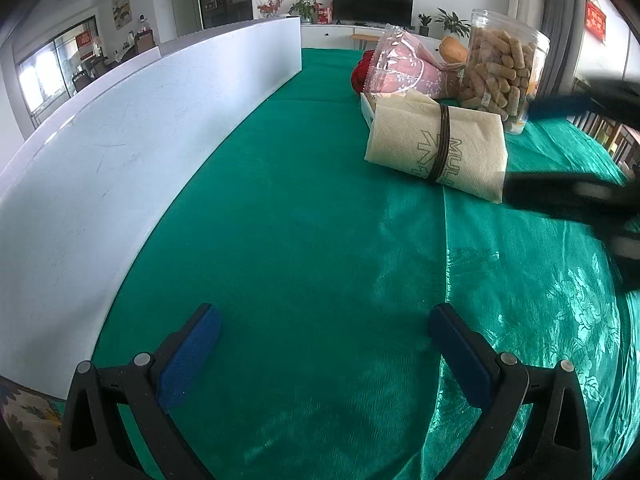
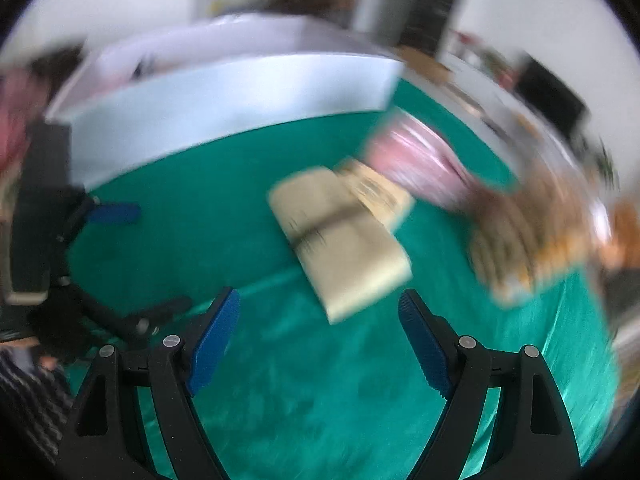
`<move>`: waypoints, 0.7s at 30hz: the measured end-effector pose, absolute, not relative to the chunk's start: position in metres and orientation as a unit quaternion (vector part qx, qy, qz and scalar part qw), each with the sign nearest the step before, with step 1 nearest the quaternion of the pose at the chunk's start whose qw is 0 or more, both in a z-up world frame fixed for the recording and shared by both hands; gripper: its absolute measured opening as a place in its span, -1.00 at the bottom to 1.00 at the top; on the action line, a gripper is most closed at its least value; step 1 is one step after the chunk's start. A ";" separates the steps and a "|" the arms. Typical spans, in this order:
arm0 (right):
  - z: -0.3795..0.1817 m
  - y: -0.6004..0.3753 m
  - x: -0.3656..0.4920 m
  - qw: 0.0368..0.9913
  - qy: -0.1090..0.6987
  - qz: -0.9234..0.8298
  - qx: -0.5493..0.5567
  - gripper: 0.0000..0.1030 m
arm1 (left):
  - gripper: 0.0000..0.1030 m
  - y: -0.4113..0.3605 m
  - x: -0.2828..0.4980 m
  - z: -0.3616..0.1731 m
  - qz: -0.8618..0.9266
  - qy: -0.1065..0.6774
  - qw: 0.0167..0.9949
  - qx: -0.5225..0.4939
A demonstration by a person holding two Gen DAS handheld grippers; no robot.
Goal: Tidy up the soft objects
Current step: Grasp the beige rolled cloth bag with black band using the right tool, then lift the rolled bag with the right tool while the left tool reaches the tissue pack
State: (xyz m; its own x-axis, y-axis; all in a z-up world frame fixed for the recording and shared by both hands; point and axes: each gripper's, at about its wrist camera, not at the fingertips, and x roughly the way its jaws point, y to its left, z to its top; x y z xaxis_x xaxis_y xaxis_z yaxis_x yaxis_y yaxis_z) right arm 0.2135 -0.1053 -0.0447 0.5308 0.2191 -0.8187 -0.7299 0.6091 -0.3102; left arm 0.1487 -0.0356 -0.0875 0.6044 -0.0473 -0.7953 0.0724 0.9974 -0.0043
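A cream paper-napkin bundle (image 1: 436,148) bound with a dark band lies on the green tablecloth (image 1: 304,240). It also shows, blurred, in the right wrist view (image 2: 344,240). Behind it lies a pink soft item in clear plastic (image 1: 404,68), also in the right wrist view (image 2: 416,168), with a red soft thing (image 1: 360,72) beside it. My left gripper (image 1: 324,320) is open and empty over bare cloth. My right gripper (image 2: 320,312) is open and empty, just short of the napkin bundle; it shows blurred at the right edge of the left wrist view (image 1: 576,152).
A long white box (image 1: 132,152) runs along the left side of the table. A clear jar of snack sticks (image 1: 504,68) stands behind the napkins, with a flat white box (image 1: 366,108) under them. The right wrist view is motion-blurred.
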 end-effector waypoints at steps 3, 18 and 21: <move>-0.069 -0.080 0.239 0.780 0.408 0.274 -0.387 0.62 | 1.00 -0.035 0.148 -0.087 -0.036 0.443 0.896 0.015; -0.036 -0.211 0.234 0.830 0.514 0.186 -0.112 -0.24 | 1.00 -0.035 0.149 -0.087 -0.033 0.443 0.896 0.013; -0.015 -0.273 0.239 0.842 0.529 0.089 -0.054 -0.29 | 1.00 -0.035 0.149 -0.087 -0.032 0.443 0.896 0.012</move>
